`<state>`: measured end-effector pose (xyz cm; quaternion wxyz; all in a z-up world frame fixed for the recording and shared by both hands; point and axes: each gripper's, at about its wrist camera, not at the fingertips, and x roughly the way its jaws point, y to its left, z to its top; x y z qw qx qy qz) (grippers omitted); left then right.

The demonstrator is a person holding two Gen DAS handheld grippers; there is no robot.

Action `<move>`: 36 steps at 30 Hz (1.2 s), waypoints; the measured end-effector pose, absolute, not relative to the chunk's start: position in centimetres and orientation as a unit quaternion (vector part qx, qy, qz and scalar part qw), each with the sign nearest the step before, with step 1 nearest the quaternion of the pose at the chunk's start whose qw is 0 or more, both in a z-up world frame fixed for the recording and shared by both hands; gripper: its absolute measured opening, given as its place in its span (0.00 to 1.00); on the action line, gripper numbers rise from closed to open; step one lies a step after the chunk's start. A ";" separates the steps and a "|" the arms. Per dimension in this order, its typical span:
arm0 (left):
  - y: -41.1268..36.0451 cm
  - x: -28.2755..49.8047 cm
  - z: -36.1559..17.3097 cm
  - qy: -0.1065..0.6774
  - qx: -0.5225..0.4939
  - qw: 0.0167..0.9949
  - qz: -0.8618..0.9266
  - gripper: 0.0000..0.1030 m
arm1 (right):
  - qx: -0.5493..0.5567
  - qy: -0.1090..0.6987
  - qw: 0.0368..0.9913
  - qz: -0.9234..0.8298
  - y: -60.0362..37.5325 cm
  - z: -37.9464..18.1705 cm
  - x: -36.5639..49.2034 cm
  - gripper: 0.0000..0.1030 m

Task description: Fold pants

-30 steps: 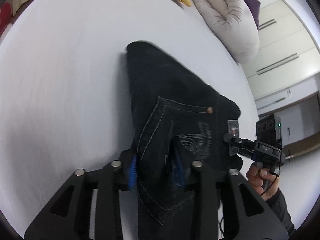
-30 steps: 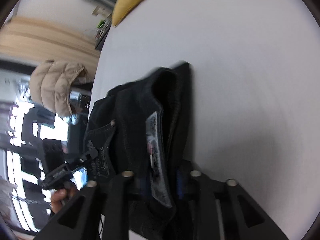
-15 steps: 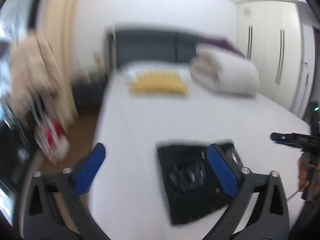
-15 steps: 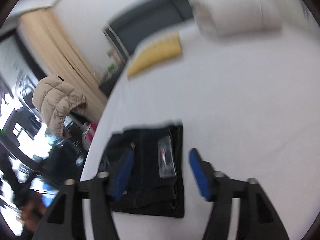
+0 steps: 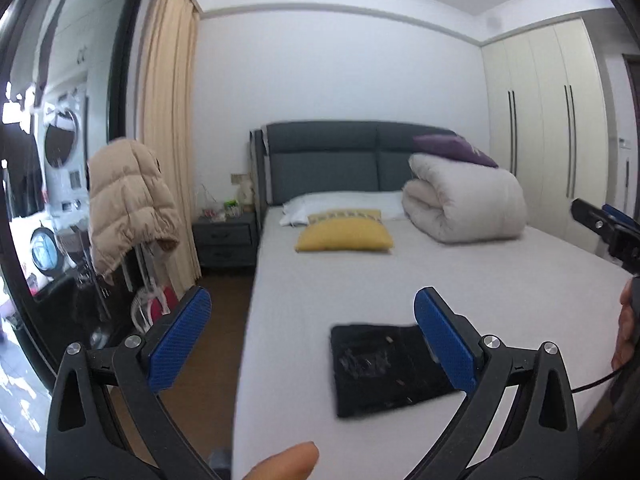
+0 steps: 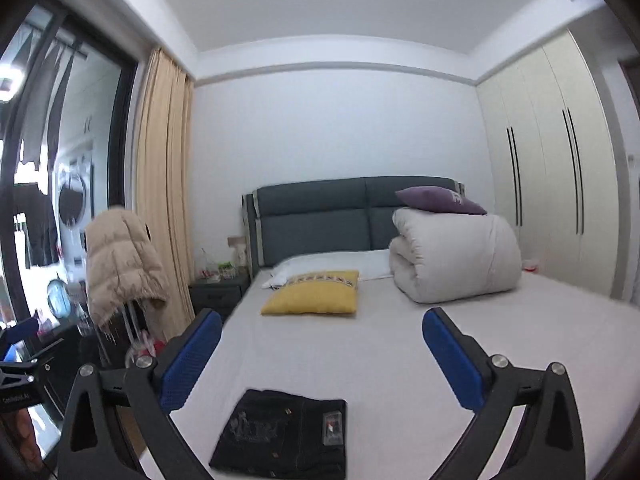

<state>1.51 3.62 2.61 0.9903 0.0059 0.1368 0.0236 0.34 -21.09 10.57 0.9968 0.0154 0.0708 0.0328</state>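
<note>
The left gripper (image 5: 312, 316) had its blue-padded fingers (image 5: 182, 336) spread fully apart with nothing between them, and the right gripper (image 6: 320, 344) had just finished opening its fingers (image 6: 450, 360) equally wide, also empty. Below both, apart from them, the black jeans (image 6: 280, 436) lay folded into a flat rectangle at the near end of the white bed (image 6: 400, 360). Farther off sat a yellow pillow (image 6: 312, 294) and, to its right, a rolled white duvet (image 6: 454, 254) near the grey headboard (image 6: 320, 216).

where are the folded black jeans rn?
The folded black denim jeans lie flat on the white bed sheet near its foot, bottom centre in both wrist views, well short of the yellow cushion.
</note>
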 end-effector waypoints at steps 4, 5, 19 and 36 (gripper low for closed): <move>2.1 0.3 1.7 0.180 0.025 0.982 0.041 1.00 | 0.011 0.148 0.989 0.015 -20.4 10.5 -0.1 1.00; 1.9 0.3 1.3 0.199 0.025 0.979 0.043 1.00 | 0.021 0.167 0.986 0.008 -20.4 9.9 0.0 1.00; 1.1 7.4 -9.0 0.341 -0.022 0.939 0.027 1.00 | 0.049 0.301 0.952 0.007 -19.9 1.2 1.4 1.00; 1.8 10.4 -11.3 0.368 -0.023 0.929 0.029 1.00 | 0.038 0.331 0.943 0.029 -18.5 -0.5 2.5 1.00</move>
